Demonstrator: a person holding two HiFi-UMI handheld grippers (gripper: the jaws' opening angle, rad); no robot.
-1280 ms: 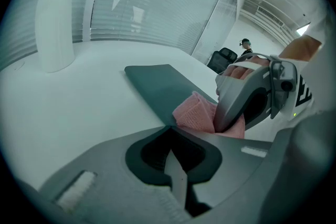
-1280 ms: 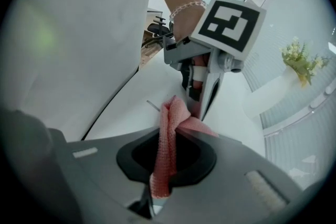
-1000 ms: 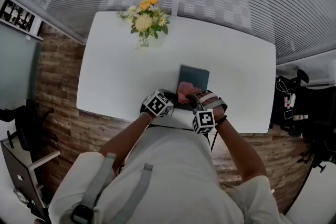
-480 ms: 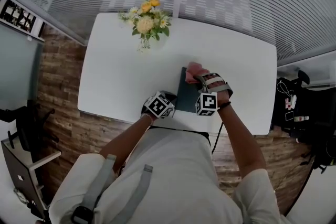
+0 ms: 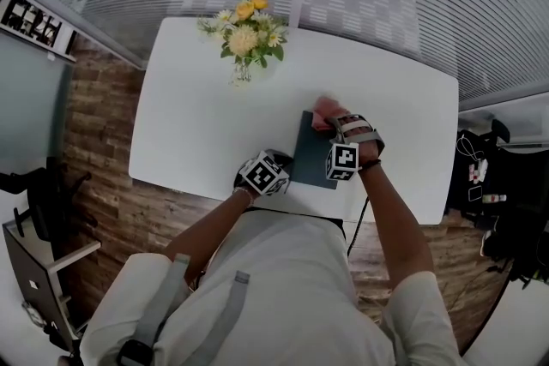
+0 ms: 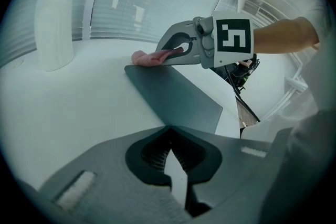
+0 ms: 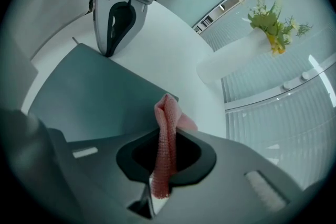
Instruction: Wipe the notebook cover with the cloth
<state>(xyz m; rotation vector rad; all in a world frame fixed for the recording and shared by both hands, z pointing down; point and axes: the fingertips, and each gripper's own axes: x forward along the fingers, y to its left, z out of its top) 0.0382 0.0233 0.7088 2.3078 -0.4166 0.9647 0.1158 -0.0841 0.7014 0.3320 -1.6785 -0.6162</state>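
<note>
A dark teal notebook (image 5: 311,159) lies flat near the front edge of the white table (image 5: 197,116). My right gripper (image 5: 332,124) is shut on a pink cloth (image 5: 324,112), which is pressed onto the notebook's far edge. In the right gripper view the cloth (image 7: 167,128) rises folded out of the shut jaws, over the notebook (image 7: 94,97). My left gripper (image 5: 284,168) is shut with nothing in it, its tip resting at the notebook's near left corner. The left gripper view shows the notebook (image 6: 173,94) stretching away to the right gripper (image 6: 181,50) and cloth (image 6: 148,57).
A clear vase of yellow and white flowers (image 5: 244,34) stands at the back of the table, left of the notebook. The table's front edge (image 5: 214,195) runs just below the grippers, against the person's torso. Ribbed blinds close off the far side.
My right gripper has slid the cloth away from me, from the notebook's near end to its far edge. The left gripper has stayed at the near left corner.
</note>
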